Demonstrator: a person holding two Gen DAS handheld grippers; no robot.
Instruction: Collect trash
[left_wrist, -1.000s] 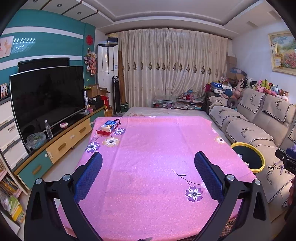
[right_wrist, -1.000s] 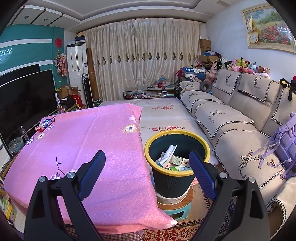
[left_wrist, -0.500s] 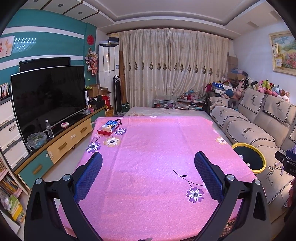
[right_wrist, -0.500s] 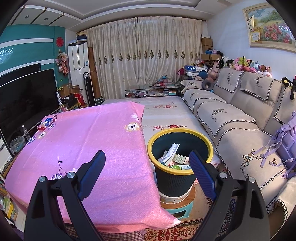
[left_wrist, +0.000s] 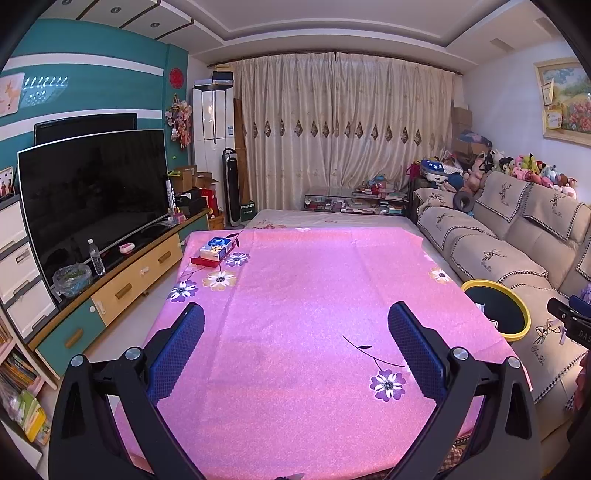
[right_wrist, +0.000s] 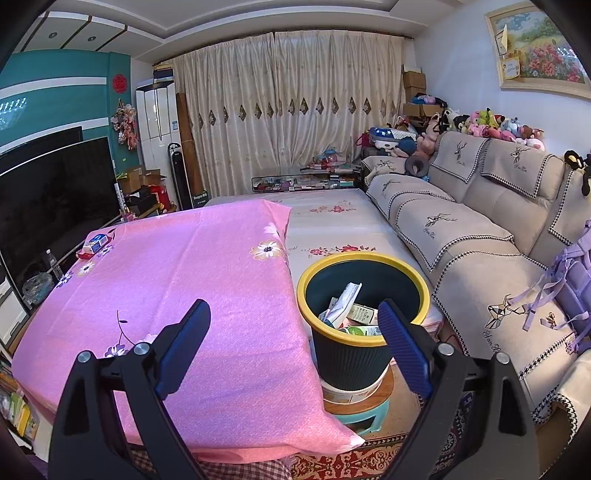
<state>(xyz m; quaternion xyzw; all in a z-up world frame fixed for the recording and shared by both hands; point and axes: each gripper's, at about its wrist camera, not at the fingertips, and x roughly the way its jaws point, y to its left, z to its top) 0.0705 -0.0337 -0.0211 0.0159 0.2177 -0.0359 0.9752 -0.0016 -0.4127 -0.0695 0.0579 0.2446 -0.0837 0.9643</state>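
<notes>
A dark bin with a yellow rim (right_wrist: 364, 295) stands on a small stool beside the table's right edge, holding several wrappers and cartons (right_wrist: 347, 310). The same bin (left_wrist: 496, 312) shows at the right in the left wrist view. My right gripper (right_wrist: 293, 319) is open and empty, just in front of and above the bin. Over the pink flowered tablecloth (left_wrist: 306, 302) my left gripper (left_wrist: 295, 325) hangs open with nothing between its fingers. A blue tissue box on a red packet (left_wrist: 214, 250) lies at the cloth's far left corner.
A beige sofa (right_wrist: 472, 236) with plush toys runs along the right. A large TV (left_wrist: 92, 192) on a low cabinet with a water bottle (left_wrist: 95, 255) lines the left wall. A glass shelf (left_wrist: 354, 203) and curtains stand at the back. Part of the other gripper (left_wrist: 570, 321) shows at the right edge.
Both views have shifted only slightly; the bin sits a little more to the right in the right wrist view. Both grippers stay open and empty.
</notes>
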